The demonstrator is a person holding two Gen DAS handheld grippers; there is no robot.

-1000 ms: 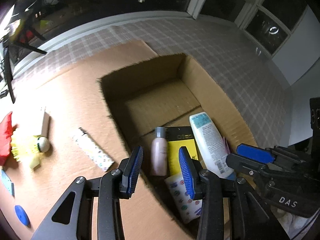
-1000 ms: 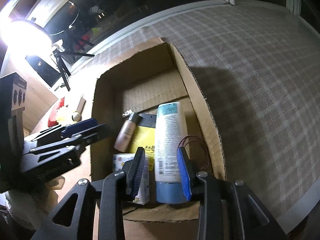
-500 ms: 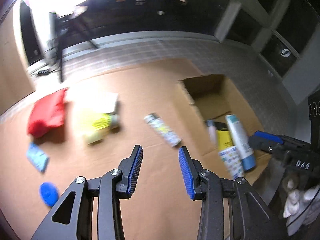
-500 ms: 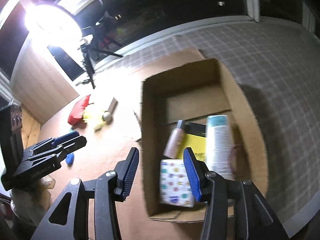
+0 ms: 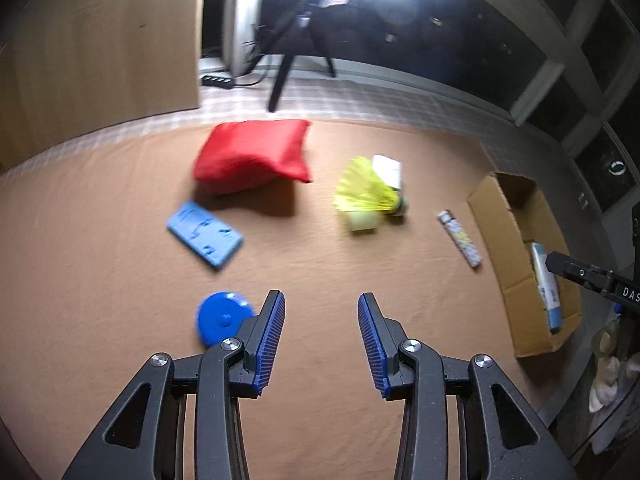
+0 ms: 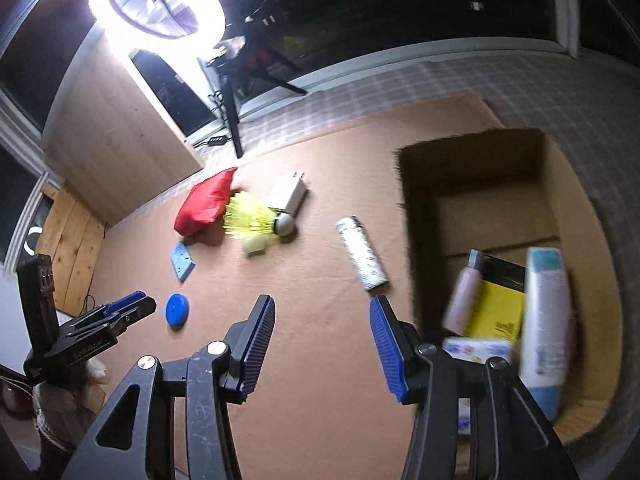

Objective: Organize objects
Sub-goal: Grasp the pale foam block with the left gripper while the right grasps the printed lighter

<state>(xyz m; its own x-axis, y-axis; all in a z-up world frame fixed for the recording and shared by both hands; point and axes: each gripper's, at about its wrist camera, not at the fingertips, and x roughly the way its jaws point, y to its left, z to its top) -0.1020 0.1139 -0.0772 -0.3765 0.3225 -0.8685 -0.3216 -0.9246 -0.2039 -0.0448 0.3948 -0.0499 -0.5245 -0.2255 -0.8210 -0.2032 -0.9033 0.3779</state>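
My left gripper [image 5: 322, 304] hangs open and empty over the brown mat, just right of a blue disc [image 5: 224, 322]. Farther off lie a blue card [image 5: 205, 235], a red pouch [image 5: 252, 154], a yellow shuttlecock [image 5: 368, 196] and a patterned tube [image 5: 460, 238]. My right gripper [image 6: 322, 308] is left of the cardboard box [image 6: 580, 200]; its jaws are opening with nothing between them. In the box lie a white bottle [image 6: 546, 320], a pink bottle [image 6: 464, 292], a yellow packet [image 6: 500, 304] and a small patterned carton [image 6: 476, 350].
A white charger [image 6: 290, 194] sits behind the shuttlecock. A ring light [image 6: 156, 4] on a tripod [image 6: 232, 116] and a wooden cabinet [image 6: 120, 140] stand beyond the mat's far edge. Checked flooring [image 6: 440, 76] surrounds the mat and box.
My left gripper swung left from above the box to over the mat by the blue disc. The right gripper let go of the white bottle, widened, and drew back left of the box.
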